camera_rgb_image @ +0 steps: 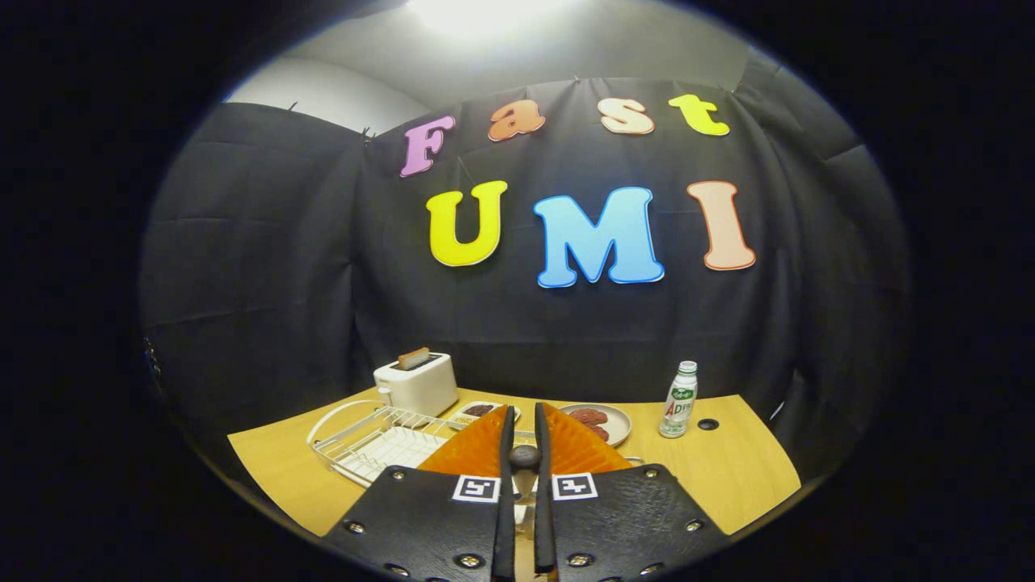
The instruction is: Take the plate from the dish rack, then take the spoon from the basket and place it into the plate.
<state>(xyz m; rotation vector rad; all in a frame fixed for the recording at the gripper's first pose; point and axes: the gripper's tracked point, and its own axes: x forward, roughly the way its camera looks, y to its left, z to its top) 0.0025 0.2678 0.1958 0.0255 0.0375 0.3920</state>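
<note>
My gripper hangs above the wooden table, its two orange fingers nearly together. A spoon stands in the narrow gap between them, its dark rounded end up and a pale handle running down toward the gripper body; both fingers press on it. The white wire dish rack lies just beyond the left finger, and the part of it I see holds no plate. A round grey plate with reddish-brown pieces on it sits beyond the right finger, partly hidden by it.
A white toaster with a slice of bread in its slot stands behind the rack. A small dish with dark food sits between the rack and the plate. A white bottle with a green label stands to the right, next to a small hole in the tabletop.
</note>
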